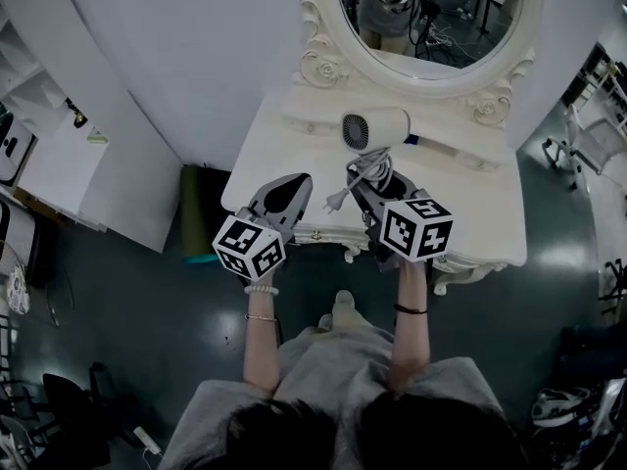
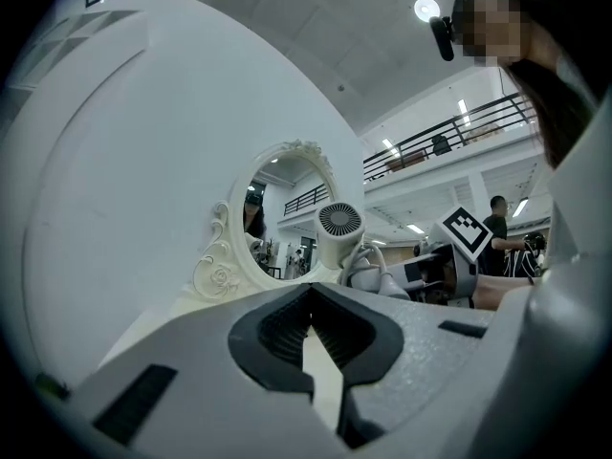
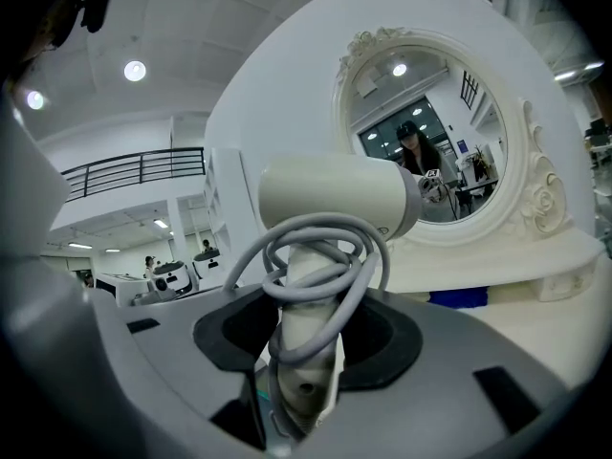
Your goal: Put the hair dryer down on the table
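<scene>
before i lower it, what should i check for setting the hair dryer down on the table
1. Grip: right gripper fingers clamp the handle of the cream plastic hair dryer: ok
2. Cord: grey cable coiled round the handle, plug hanging loose, may snag: not ok
3. Landing spot: white dressing table top bare beside the dryer: ok
4. Left gripper empty, off to the side: ok
5. Height left between dryer and tabletop: cannot tell
</scene>
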Action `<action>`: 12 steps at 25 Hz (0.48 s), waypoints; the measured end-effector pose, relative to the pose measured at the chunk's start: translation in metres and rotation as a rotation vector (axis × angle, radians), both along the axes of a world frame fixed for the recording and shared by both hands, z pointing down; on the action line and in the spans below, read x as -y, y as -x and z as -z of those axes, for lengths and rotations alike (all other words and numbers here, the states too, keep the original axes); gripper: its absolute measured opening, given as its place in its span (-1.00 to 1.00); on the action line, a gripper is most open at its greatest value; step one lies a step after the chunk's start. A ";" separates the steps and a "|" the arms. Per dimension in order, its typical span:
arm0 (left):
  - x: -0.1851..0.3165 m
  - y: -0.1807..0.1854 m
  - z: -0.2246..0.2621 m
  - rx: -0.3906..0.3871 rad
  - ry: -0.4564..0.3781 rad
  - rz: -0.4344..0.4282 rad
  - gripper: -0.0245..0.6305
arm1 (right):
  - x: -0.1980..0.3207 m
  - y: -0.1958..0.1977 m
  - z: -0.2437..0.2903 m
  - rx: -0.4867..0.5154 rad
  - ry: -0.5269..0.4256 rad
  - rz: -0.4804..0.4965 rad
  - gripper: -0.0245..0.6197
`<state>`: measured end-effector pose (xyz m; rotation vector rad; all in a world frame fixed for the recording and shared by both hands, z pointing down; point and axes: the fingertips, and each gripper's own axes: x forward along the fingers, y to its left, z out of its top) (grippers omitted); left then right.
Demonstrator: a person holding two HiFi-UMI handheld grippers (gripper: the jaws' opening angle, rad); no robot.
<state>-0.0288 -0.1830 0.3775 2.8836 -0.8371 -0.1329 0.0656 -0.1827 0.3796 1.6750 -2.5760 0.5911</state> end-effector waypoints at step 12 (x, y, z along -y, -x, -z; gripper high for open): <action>0.074 0.005 -0.006 -0.006 0.039 0.069 -0.91 | 0.080 0.006 -0.022 -0.042 0.086 0.118 -0.35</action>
